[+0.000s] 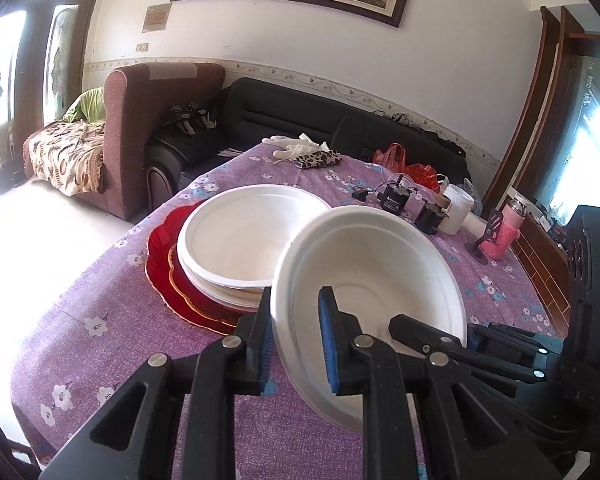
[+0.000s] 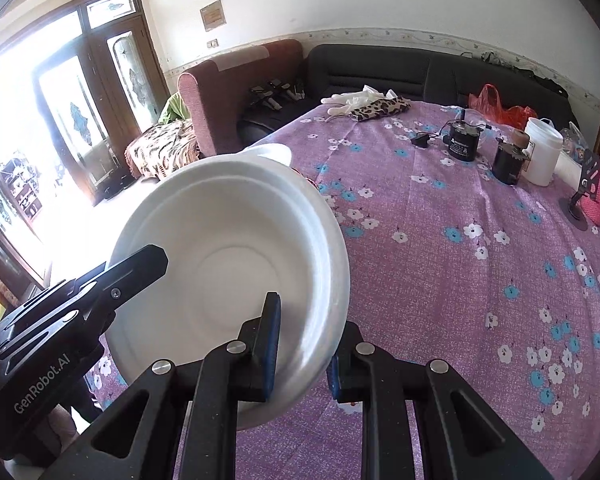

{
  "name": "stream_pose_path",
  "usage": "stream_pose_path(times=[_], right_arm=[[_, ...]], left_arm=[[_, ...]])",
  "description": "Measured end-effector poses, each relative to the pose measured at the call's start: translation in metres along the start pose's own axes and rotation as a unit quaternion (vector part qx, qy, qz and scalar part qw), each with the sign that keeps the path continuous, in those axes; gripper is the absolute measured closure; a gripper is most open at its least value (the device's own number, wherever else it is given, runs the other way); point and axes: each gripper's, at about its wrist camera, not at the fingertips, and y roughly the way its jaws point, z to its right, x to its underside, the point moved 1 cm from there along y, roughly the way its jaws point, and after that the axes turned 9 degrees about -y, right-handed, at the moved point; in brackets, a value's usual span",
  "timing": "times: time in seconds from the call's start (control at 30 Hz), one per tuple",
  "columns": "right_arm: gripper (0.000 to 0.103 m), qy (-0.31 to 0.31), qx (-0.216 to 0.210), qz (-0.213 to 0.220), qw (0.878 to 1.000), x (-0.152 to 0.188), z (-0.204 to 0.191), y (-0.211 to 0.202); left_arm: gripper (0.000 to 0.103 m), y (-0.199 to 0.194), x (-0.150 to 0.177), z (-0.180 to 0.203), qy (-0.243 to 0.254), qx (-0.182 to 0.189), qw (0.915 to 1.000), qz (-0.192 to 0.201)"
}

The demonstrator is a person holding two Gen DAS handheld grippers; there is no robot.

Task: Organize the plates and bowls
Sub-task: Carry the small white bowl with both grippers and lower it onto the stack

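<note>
White moulded-pulp bowl [image 1: 364,280], smooth, matte, with a ringed flat base, was held tilted in the air above the purple floral worktop [image 2: 480,260], just beside a stack of like bowls [image 1: 240,240] on a red plate [image 1: 160,256]. Left hand-held gripper [image 1: 296,344] and right hand-held gripper [image 2: 304,352] each pinched the thin rim on opposite sides. Risk: the light rim might buckle or slip from one pinch, dropping the bowl or knocking the stack askew.

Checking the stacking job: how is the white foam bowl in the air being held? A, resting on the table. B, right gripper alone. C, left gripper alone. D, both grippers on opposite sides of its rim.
D: the left gripper and right gripper each clamp the white foam bowl's rim.
</note>
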Motion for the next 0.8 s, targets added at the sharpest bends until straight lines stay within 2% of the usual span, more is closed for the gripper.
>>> stream_pose_path(times=[0.53, 0.8], right_arm=[[0.081, -0.05, -0.006, 0.016, 0.999, -0.026, -0.046, -0.001], [0.081, -0.065, -0.005, 0.029, 0.997, -0.041, -0.061, -0.004]], left_arm=[[0.084, -0.018, -0.018, -0.037, -0.03, -0.013, 0.9991, 0.027], [0.084, -0.026, -0.035, -0.042, -0.023, -0.02, 0.9985, 0.044]])
